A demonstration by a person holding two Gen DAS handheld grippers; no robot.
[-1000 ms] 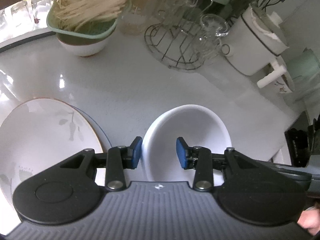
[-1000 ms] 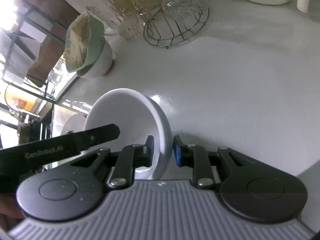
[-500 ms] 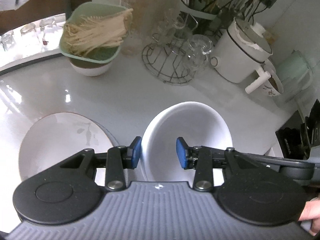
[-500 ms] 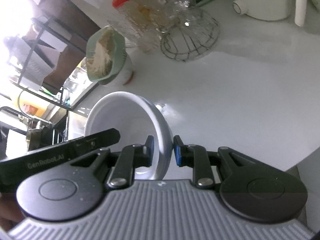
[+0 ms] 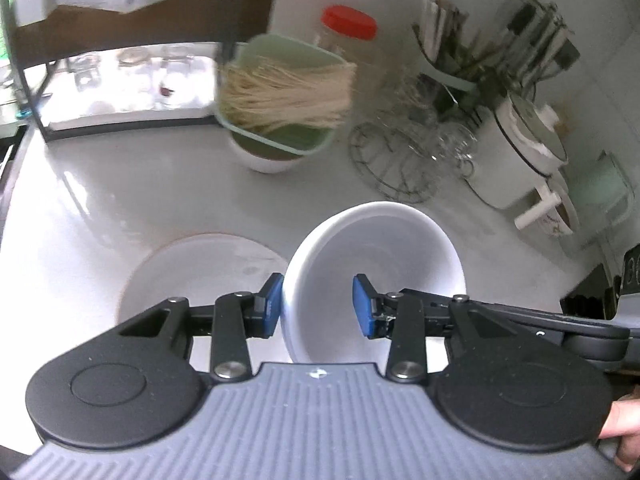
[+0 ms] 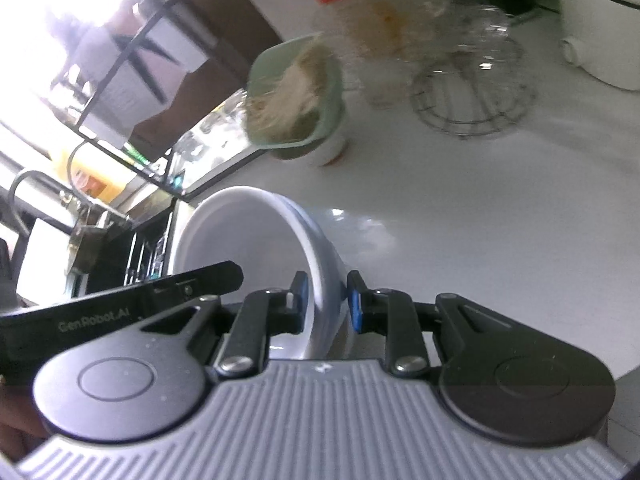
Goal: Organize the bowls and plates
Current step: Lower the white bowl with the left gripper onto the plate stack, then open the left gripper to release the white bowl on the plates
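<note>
Right gripper: jaws closed on the wall of a white bowl, one pad inside, one outside. Bowl tilted, mouth facing left of the jaws. Black bar of the other gripper left of the jaws, crossing the rim. White bench beyond; green dish of pale strands further off, blurred

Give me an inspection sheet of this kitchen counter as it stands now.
Surface: glossy white counter, no spills seen.
Job's things: round white ceramic bowl held in the tongs; white plate with a thin brown rim flat on the counter, beside it.
Clutter: green tub of pale noodles atop a small white bowl, red-lidded clear jar, wire rack with glasses, white lidded pot, all along the back.
Grippers: right tongs clamp the bowl's wall; left tongs straddle another part of the wall, grip unclear.
Cables: nothing seen.
Surroundings: dark shelf frame with glass jars.
</note>
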